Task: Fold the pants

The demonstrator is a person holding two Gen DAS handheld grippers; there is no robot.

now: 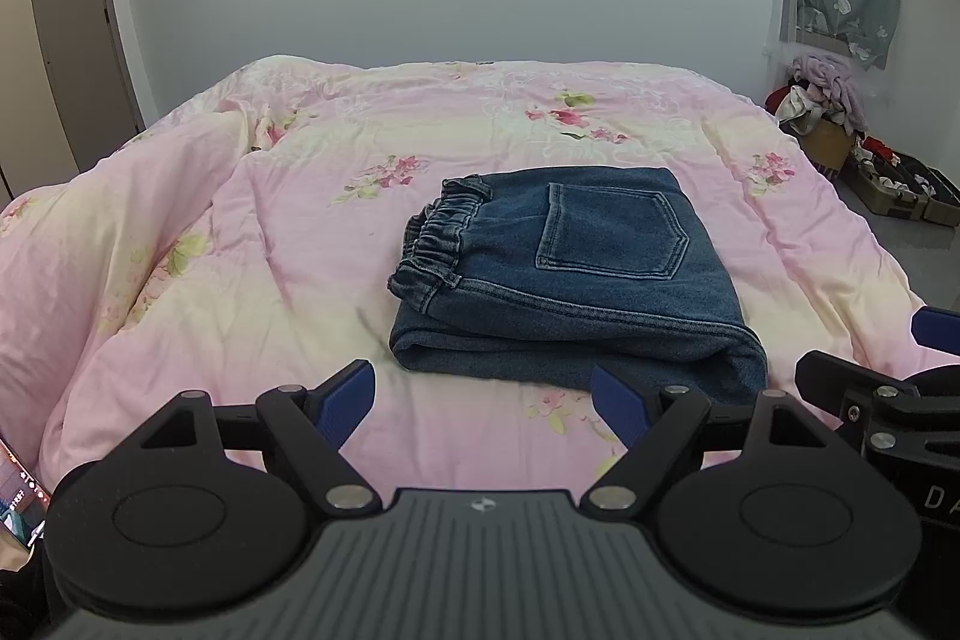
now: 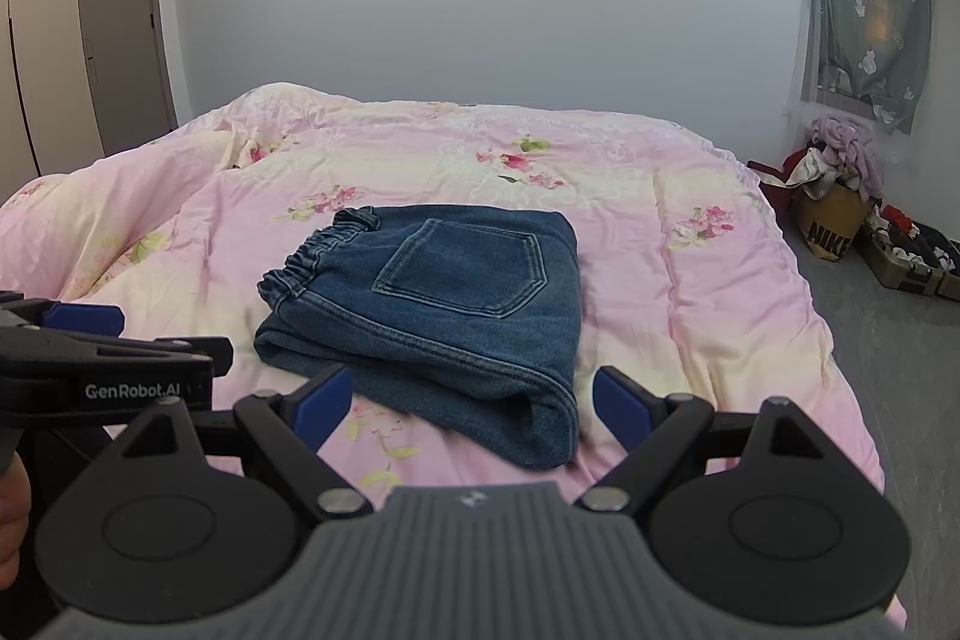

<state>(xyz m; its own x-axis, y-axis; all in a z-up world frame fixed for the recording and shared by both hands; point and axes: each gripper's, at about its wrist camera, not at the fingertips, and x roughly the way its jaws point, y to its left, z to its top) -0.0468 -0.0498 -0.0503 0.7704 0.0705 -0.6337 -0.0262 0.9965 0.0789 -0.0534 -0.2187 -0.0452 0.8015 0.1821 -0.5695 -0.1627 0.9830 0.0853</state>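
A pair of blue denim pants [image 1: 570, 274] [image 2: 444, 304] lies folded into a compact rectangle on the pink floral bedspread [image 1: 300, 232] [image 2: 690, 280], back pocket up and elastic waistband toward the left. My left gripper [image 1: 483, 403] hovers open just in front of the fold's near edge, with nothing between its blue pads. My right gripper [image 2: 471, 403] is also open and holds nothing, its pads standing on either side of the pants' near right corner without touching it. Each gripper shows at the edge of the other's view.
The bed fills most of both views, with a rumpled ridge of quilt at the left. A grey floor runs along its right side, with a Nike bag [image 2: 831, 220] heaped with clothes and open cases [image 2: 912, 259] by the curtained window. A door [image 2: 123, 34] stands at the far left.
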